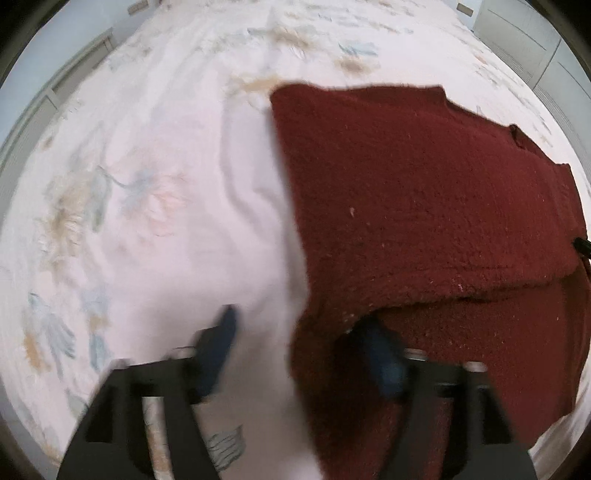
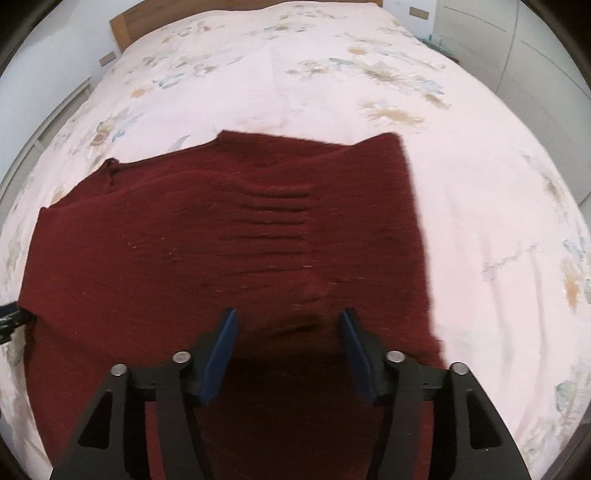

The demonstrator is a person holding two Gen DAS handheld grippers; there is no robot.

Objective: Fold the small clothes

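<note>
A dark red knitted garment (image 1: pixel 424 206) lies on the bed, folded over so an upper layer rests on a lower one; it also shows in the right wrist view (image 2: pixel 229 236). My left gripper (image 1: pixel 299 325) is open at the garment's left edge; its right finger sits under the raised fold, its left finger over the bedsheet. My right gripper (image 2: pixel 288 325) is open, low over the garment's near part, with red cloth between and below its blue pads (image 2: pixel 221 350). Neither holds cloth.
The bed (image 2: pixel 480 184) has a pale pink floral cover. A wooden headboard (image 2: pixel 122 26) is at the far end. White cabinets (image 2: pixel 535 66) stand to the right, a white rail (image 1: pixel 55 85) to the left.
</note>
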